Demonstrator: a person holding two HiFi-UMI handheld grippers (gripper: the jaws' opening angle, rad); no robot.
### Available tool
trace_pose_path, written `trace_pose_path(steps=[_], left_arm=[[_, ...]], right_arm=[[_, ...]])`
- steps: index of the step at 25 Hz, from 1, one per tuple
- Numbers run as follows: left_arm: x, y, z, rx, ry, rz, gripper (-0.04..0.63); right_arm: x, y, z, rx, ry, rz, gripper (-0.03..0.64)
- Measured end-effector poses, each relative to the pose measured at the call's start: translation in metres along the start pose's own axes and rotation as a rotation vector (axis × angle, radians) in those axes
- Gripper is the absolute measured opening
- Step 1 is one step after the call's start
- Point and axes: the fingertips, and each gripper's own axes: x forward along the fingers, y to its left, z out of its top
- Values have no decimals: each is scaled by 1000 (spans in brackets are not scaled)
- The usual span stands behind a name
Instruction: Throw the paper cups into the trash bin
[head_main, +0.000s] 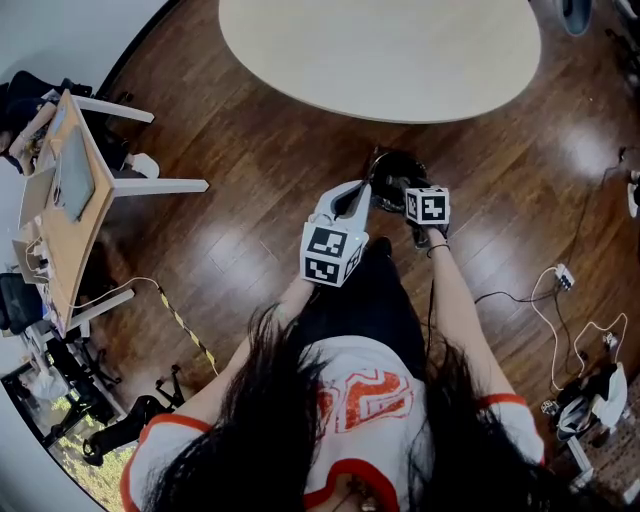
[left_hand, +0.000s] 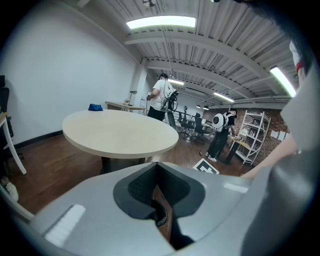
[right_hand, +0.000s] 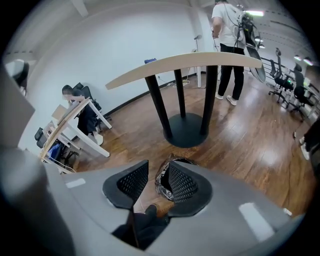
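Observation:
The trash bin (head_main: 392, 178), lined with a shiny black bag, stands on the wood floor just in front of the person. My right gripper (head_main: 398, 198) hangs right over its mouth. In the right gripper view the right gripper (right_hand: 152, 187) is open, with nothing between its ribbed pads (right_hand: 182, 182), and the bin's bag (right_hand: 161, 175) shows through the gap. My left gripper (head_main: 350, 195) points forward beside the bin. Seen in its own view, the left gripper (left_hand: 157, 172) has its pads together and holds nothing. No paper cup shows in any view.
A round beige table (head_main: 380, 50) stands just beyond the bin, its black pedestal base (right_hand: 187, 130) close behind it. A wooden desk (head_main: 70, 200) is at the left, cables and a power strip (head_main: 560, 280) at the right. People stand in the background (left_hand: 162, 100).

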Motion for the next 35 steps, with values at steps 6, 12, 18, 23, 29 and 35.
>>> trace_pose_path(steps=[6,12,18,23,29,35], left_arm=[[0,0,7,-4,-12,2,0],[-1,-4,11,-9,-28,7,0],[2,-8,27,-6,-61,8,0],[8,-7,40,2,-95,4,0],[8,-7,50,6,-119,-8,0],[12,-15,56,14,-135,-14,0]], right_arm=[[-20,3,12,59,-76,-4,105],[-51,-1,32,130,-187,-39,7],[-95,4,55,192,-308,-18,2],[-134,23,70,170,-390,15,2],[-186,52,100,141,-509,46,2],[-234,73,106,177,-597,84,2]])
